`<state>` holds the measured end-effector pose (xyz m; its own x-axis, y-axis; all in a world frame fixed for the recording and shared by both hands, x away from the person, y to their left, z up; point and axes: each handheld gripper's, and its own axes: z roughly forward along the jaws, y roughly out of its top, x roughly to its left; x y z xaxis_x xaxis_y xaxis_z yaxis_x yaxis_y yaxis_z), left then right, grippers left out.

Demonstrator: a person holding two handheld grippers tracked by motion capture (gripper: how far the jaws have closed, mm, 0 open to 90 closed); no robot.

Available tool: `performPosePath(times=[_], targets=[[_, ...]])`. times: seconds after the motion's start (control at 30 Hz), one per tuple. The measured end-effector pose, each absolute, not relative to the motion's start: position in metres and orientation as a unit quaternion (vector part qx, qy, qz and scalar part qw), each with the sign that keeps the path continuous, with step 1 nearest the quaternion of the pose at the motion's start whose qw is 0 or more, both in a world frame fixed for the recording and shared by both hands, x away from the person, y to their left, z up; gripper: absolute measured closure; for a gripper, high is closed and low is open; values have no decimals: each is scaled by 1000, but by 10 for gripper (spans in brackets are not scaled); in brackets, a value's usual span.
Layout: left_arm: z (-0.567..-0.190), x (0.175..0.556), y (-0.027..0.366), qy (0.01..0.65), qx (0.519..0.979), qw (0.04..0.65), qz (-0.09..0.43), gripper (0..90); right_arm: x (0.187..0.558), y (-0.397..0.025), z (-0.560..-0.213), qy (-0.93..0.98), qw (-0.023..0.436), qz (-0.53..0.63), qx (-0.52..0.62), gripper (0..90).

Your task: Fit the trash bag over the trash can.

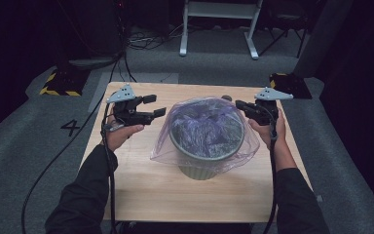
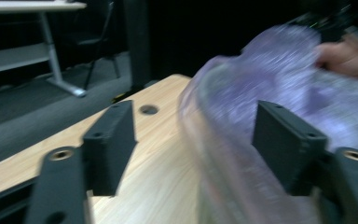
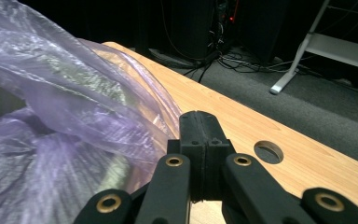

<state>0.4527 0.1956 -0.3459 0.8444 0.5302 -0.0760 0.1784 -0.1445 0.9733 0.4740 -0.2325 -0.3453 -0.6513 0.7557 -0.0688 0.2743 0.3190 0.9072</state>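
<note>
Blurring smears your left gripper view; the bag's [image 1: 205, 127] contents stay unclear. Thin purple film drapes over the green pot [image 1: 202, 163] mid-table. Your left gripper [image 1: 152, 108] gapes wide beside it; your right gripper's [image 1: 239, 105] jaws press together at the film's far-right edge.

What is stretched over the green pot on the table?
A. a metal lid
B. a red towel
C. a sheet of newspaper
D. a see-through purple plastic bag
D: a thin, see-through purple plastic bag lines the green pot and drapes over its rim, with the left gripper open beside it and the right gripper shut at its far edge.
</note>
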Motion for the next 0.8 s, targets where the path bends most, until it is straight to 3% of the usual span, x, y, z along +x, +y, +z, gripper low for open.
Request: performPosePath(times=[0.17, 0.3, 0.37, 0.5, 0.67, 0.8], targets=[[-337, 442, 183, 205, 761, 601, 133, 159, 472, -230, -339, 771, 253, 484, 328, 900], [-334, 438, 165, 190, 784, 573, 147, 180, 470, -228, -337, 772, 254, 484, 323, 895], [-334, 439, 158, 197, 790, 556, 168, 319, 469, -228, -336, 772, 255, 486, 321, 870], [-335, 447, 158, 195, 785, 568, 151, 537, 467, -234, -333, 759, 241, 515, 316, 664], [-340, 453, 160, 194, 792, 560, 145, 712, 457, -245, -328, 756, 216, 541, 298, 440], [-342, 455, 158, 193, 795, 556, 144, 812, 450, -252, -328, 760, 200, 549, 284, 357]])
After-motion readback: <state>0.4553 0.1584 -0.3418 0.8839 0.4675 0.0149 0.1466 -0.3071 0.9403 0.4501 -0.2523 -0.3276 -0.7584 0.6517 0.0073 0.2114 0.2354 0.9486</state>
